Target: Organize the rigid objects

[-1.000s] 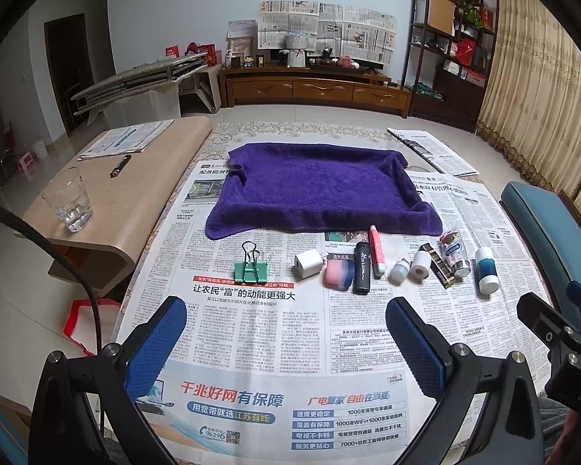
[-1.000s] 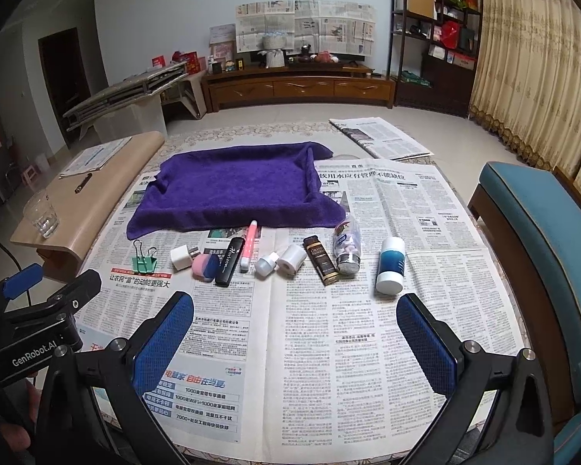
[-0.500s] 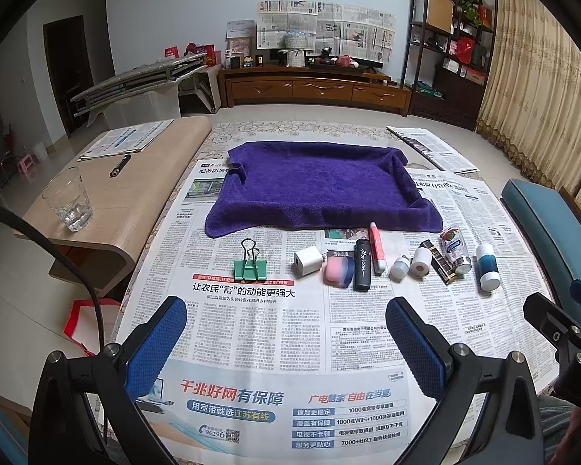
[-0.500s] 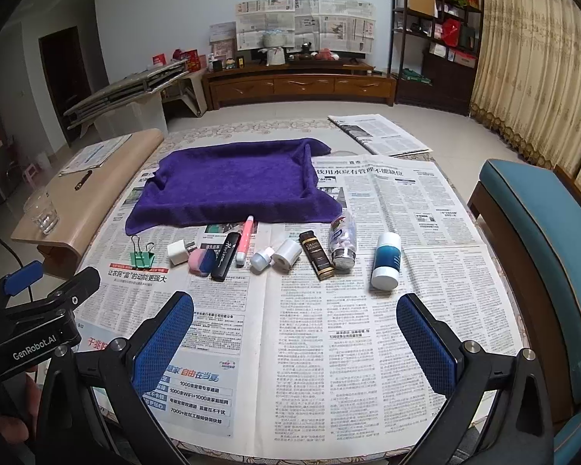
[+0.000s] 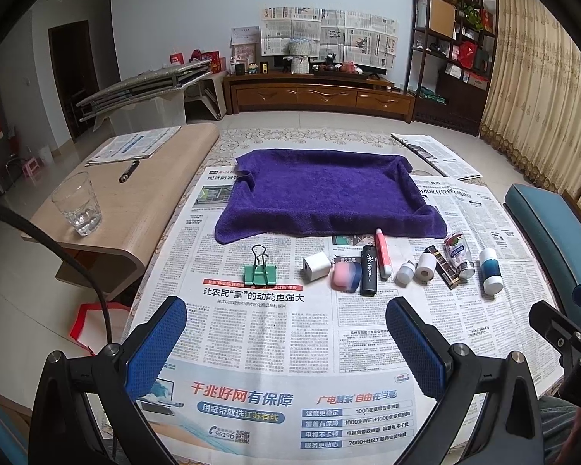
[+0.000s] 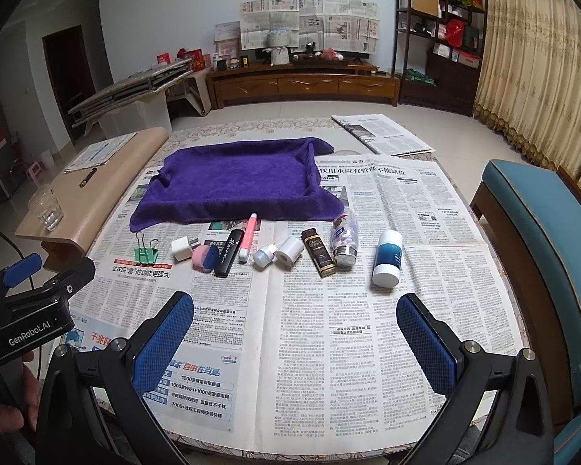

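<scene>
A row of small objects lies on the newspaper-covered table in front of a purple towel-lined tray (image 5: 329, 193) (image 6: 236, 186): a green binder clip (image 5: 260, 273) (image 6: 146, 254), a white charger cube (image 5: 316, 267), a pink and blue case (image 5: 345, 276), a black tube (image 5: 368, 269), a pink pen (image 5: 382, 248), two small white bottles (image 5: 405, 272), a brown box (image 6: 318, 252), a clear pill bottle (image 6: 344, 238) and a blue bottle with a white cap (image 5: 489, 271) (image 6: 387, 257). My left gripper (image 5: 286, 343) and right gripper (image 6: 295, 343) are open and empty, short of the row.
A low wooden side table (image 5: 108, 209) on the left holds a drinking glass (image 5: 77, 203), a pen and papers. A teal chair (image 6: 542, 232) stands at the right. Loose newspaper (image 6: 379, 137) lies beyond the tray.
Both grippers have drawn back slightly from the row and stay open. The objects have not moved.
</scene>
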A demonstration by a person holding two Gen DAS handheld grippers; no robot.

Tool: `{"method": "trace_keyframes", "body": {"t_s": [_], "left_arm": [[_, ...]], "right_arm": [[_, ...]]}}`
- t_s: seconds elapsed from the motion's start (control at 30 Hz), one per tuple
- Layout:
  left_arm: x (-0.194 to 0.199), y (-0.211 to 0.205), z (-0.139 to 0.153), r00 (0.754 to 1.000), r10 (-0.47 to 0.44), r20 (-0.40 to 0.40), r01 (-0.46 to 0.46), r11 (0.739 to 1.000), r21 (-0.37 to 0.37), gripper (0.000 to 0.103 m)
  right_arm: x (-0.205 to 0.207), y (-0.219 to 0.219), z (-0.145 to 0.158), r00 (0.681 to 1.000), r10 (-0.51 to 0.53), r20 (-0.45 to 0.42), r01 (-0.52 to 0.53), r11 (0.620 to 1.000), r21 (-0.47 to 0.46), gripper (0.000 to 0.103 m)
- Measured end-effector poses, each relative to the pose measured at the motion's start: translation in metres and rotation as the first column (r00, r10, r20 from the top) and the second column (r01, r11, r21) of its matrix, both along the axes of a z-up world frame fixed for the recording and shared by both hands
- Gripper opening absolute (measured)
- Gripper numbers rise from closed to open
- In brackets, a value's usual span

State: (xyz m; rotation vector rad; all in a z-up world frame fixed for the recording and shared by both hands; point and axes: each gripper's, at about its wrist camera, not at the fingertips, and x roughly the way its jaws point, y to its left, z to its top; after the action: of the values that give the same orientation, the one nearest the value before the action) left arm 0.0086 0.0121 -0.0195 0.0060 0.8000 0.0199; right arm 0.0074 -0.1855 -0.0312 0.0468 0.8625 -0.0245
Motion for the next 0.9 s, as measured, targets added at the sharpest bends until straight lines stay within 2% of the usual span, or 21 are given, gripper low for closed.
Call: {"method": "trace_keyframes", "body": {"t_s": [0.37, 0.9], "left_arm": [[-0.005, 0.001, -0.002, 1.0, -0.026, 0.003, 0.026, 0.999, 0.023, 0.103], [0.011, 0.011, -0.014, 1.0, -0.02, -0.021, 0.02, 1.0, 0.01, 0.103]], "right_arm": [[0.0, -0.003, -0.001, 1.0, -0.006, -0.013, 0.006, 1.0, -0.001, 0.103], [0.01, -0.011, -0.005, 0.999, -0.013, -0.029, 0.014, 0.999, 0.042, 0.103]]}}
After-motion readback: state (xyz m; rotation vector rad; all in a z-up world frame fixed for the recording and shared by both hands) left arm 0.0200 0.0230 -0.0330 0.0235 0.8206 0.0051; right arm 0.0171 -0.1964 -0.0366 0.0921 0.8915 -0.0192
